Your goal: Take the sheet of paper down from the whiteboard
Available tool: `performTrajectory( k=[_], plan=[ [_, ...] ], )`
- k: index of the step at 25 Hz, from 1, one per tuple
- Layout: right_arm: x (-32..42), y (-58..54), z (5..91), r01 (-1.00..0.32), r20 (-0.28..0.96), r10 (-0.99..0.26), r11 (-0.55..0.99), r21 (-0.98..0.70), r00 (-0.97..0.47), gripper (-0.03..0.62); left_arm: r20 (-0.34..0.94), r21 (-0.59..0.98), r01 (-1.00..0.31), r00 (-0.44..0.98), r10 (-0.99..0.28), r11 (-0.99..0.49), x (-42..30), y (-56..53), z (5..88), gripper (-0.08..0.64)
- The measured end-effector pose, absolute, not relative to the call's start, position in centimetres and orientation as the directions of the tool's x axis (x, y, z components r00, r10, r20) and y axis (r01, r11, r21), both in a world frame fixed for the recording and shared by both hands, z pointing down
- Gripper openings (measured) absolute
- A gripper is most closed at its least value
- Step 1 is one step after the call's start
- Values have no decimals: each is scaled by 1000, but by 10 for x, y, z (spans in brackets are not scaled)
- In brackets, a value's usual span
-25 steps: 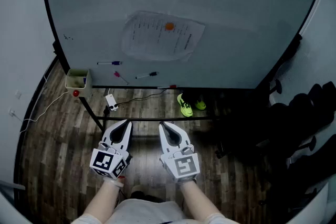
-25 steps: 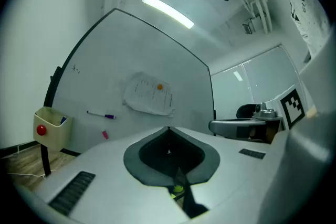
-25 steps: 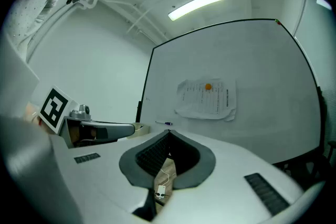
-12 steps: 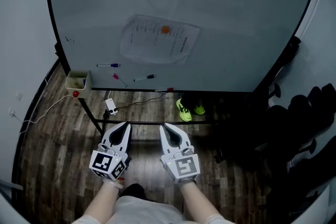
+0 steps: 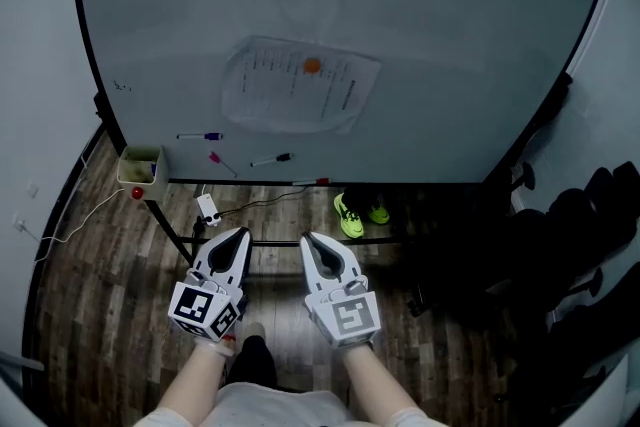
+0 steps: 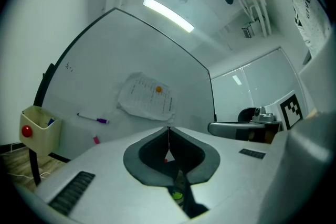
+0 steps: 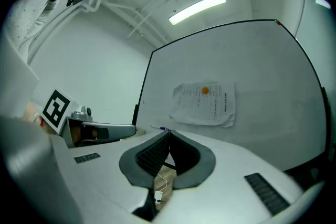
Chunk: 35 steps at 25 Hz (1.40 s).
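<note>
The sheet of paper (image 5: 298, 85) hangs on the whiteboard (image 5: 470, 25), straight ahead of both tongs and higher than their tips, well apart from them. A round orange magnet (image 5: 312, 66) sits near its top edge. The paper looks crumpled, and its lower edge bulges off the board.

The left tongs (image 5: 238, 237) and the right tongs (image 5: 310, 241) are held side by side, near each other, both pointing at the board. Each pair is pressed together at the tips with nothing between.

Below the paper, between it and the tongs, three markers cling to the board: a purple-capped marker (image 5: 200, 136), a pink marker (image 5: 218, 162) and a black-capped marker (image 5: 271, 159). Ahead of the left tongs and off to their left, a yellow box (image 5: 140, 170) hangs at the board's lower corner.

On the wooden floor (image 5: 90, 305) just beyond the tips lie a white plug block (image 5: 208, 209) with its cable and, ahead of the right tongs, a pair of neon green shoes (image 5: 350, 213). Far to the right of the right tongs stands dark furniture (image 5: 590, 235), too dim to name.
</note>
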State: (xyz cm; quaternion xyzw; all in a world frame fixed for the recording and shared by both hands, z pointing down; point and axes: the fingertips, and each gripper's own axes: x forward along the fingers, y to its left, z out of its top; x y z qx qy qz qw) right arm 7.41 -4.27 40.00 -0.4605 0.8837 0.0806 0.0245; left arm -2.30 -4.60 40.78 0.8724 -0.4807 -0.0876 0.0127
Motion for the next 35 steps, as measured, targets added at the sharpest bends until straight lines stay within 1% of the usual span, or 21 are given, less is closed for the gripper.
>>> performTrajectory(
  k=[6,21,22,24,28,33,35],
  plan=[
    [59,-79,401,-810,-113,-803,572,130,-585,18,-145,71,-824,549,-823,-562,-26,-85,405,17],
    [25,-172,404,-813,-92,-810,564,146,-578,18,-152,82,-815,559,-815,-574,-57,-187,395,18],
    [24,-176,404,-815,-91,-812,561,147,-576,18,-152,87,-811,563,-812,-579,-58,-192,395,27],
    [23,-185,405,-819,-87,-818,555,145,-569,18,-151,92,-801,576,-803,-592,-58,-203,396,99],
    [23,-200,407,-833,-78,-833,535,143,-548,18,-152,113,-773,607,-780,-624,-55,-224,395,128],
    [23,-216,407,-845,-77,-846,513,152,-527,18,-172,208,-722,637,-751,-660,-51,-247,391,193],
    [22,-221,408,-850,-75,-852,503,157,-518,18,-174,228,-703,652,-738,-674,-49,-254,390,199]
  ],
)
